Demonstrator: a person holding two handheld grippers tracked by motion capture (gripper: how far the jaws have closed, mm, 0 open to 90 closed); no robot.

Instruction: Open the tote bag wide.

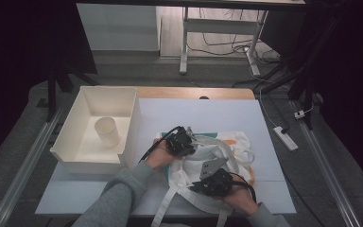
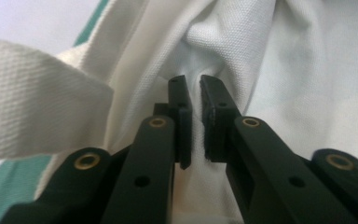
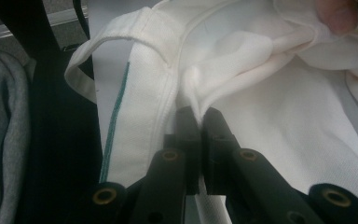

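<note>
High view puts the white cloth bag (image 1: pixel 217 156) crumpled at lower centre of the frame on the counter (image 1: pixel 194 113), with an open white box (image 1: pixel 82 109) holding a cup (image 1: pixel 107 131) to its left. My left gripper (image 1: pixel 185 142) sits at the bag's upper-left edge; its jaws are nearly closed, pinching a fold of fabric. My right gripper (image 1: pixel 207 182), lower right, has its jaws clamped tight on the bag's hem beside a strap (image 3: pixel 135 70).

White cloth bag (image 1: pixel 222 151) with green and orange print, black tongs (image 1: pixel 182 142), cream bin (image 1: pixel 82 113), grey sleeve (image 1: pixel 118 196)
</note>
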